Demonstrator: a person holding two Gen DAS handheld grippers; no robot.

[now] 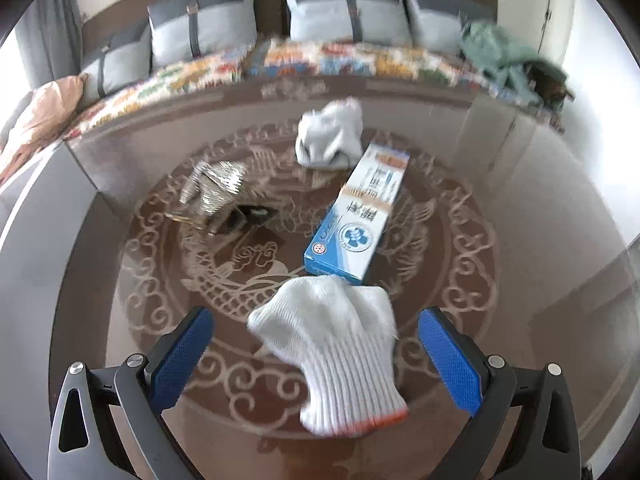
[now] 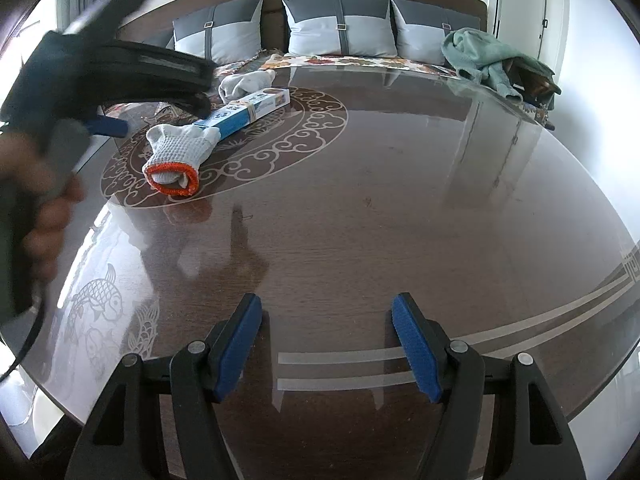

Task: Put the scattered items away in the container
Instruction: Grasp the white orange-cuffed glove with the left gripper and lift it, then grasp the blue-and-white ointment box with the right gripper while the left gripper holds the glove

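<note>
Broadly, a dark glossy round table (image 2: pixel 360 208) with a pale scrollwork medallion fills both views, and a sofa (image 2: pixel 340 20) with grey cushions runs behind it. No container can be made out in either view, so where the items should end up cannot be told. Lying on the medallion are a long blue-and-white box (image 1: pixel 358 216), a crumpled pale cloth (image 1: pixel 330 136) just beyond its far end, and a small shiny silver object (image 1: pixel 216 188) to the left, too blurred to identify. Nearest is a white knit glove (image 1: pixel 334 350) with an orange cuff, its fingers touching the box's near end. The left gripper (image 1: pixel 316 356) hangs over it with jaws spread wide, one either side of the glove, not yet pinching. The right gripper (image 2: pixel 326 344) is also spread, holding nothing, over bare tabletop well apart from the items. Judging by its look, the glove is light, soft and floppy; a pinch across the ribbed wrist above the cuff should bunch enough fabric to lift it, though the fingers will dangle and could drag the box.
</note>
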